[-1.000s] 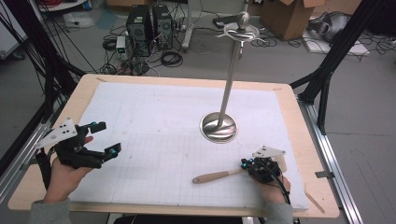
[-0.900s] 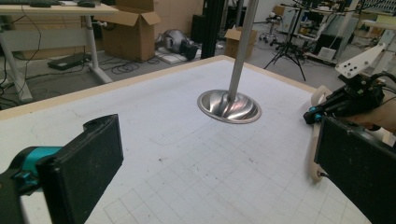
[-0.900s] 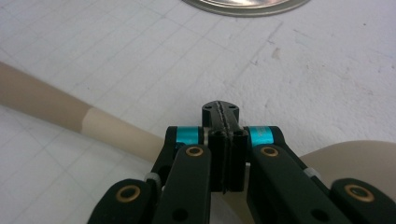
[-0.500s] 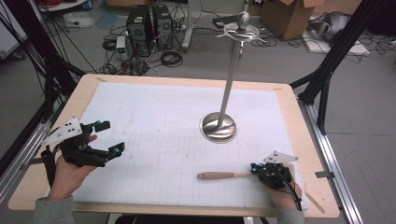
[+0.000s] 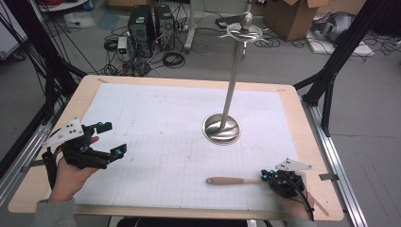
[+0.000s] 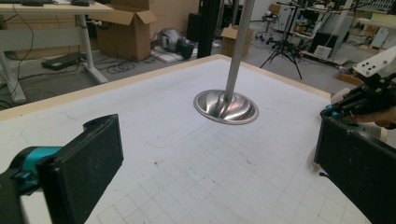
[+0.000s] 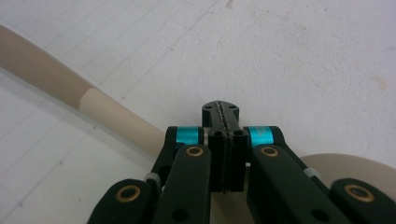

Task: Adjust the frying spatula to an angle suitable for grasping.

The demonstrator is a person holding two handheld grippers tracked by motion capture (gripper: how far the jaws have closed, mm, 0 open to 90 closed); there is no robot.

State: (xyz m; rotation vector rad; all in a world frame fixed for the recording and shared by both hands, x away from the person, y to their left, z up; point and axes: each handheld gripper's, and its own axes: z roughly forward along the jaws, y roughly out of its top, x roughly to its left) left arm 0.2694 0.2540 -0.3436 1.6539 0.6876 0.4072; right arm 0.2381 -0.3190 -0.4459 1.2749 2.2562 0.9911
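With my right gripper (image 5: 273, 178) clamped on the pale wooden-handled spatula (image 5: 234, 180) at lower right and my left gripper (image 5: 108, 139) open at lower left, I judged a firm squeeze essential.

— What is the stand (image 5: 222, 126) made of?
— Polished metal, its round base glossy enough to mirror the light, the pole a duller brushed silver.
— And the spatula (image 5: 232, 180)?
— Its handle looks like smooth, pale, matt wood, in two tones.
— The table (image 5: 302, 142)?
— A light wooden rim, with a matt white gridded paper sheet (image 5: 165, 127), faintly smudged.
— The left gripper (image 5: 105, 138)?
— Matt black plastic, with glossy teal bits.
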